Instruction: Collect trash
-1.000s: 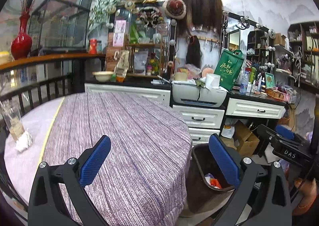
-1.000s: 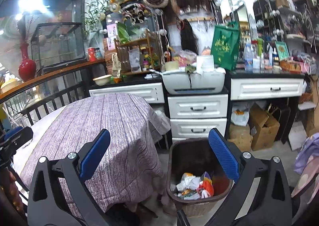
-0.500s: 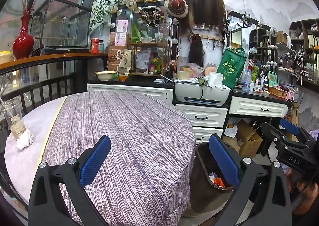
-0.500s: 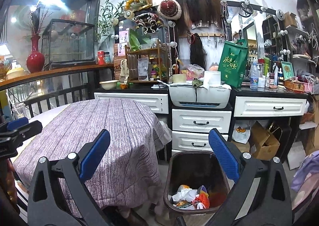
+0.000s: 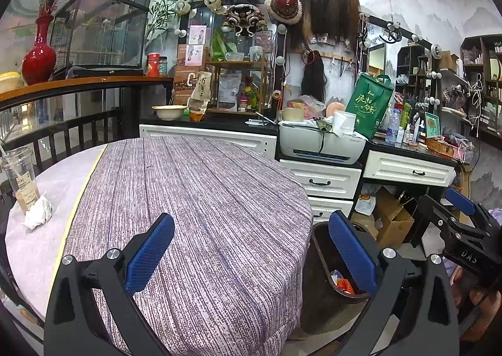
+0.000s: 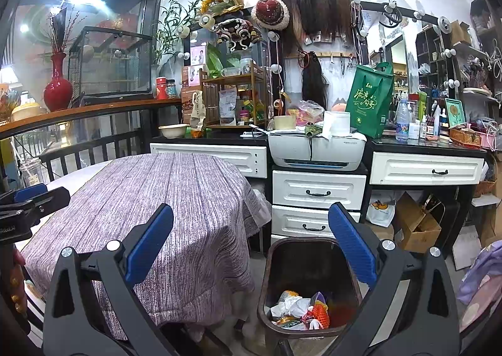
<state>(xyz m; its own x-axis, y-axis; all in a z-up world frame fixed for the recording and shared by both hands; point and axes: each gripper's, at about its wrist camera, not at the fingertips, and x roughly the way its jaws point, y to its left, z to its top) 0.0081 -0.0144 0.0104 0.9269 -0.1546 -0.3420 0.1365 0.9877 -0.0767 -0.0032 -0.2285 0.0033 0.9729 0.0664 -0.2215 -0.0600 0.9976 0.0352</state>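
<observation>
Over the last second both views have lifted and pulled back a little: the right gripper [image 6: 251, 249] now sits higher above the trash bin [image 6: 309, 329], whose dark rim has slid lower between its fingers, and the left gripper [image 5: 252, 250] has swung slightly leftward, so more of the far left of the round table [image 5: 194, 199] shows; both are spread wide and hold nothing, which suggests a drop into the bin is done and the next piece is being sought; that piece is most likely the crumpled tissue [image 5: 38, 211], well off to the left of the left gripper and ahead of it, lying against the foot of a plastic cup [image 5: 21, 178] with a straw; the bin, already holding wrappers and paper, stands on the floor just below and ahead of the right gripper; the striped cloth between is bare, so nothing blocks the reach, though the cup touching the tissue could tip; the white drawers [image 6: 318, 189] and cardboard box [image 6: 417, 224] lie beyond the bin.
</observation>
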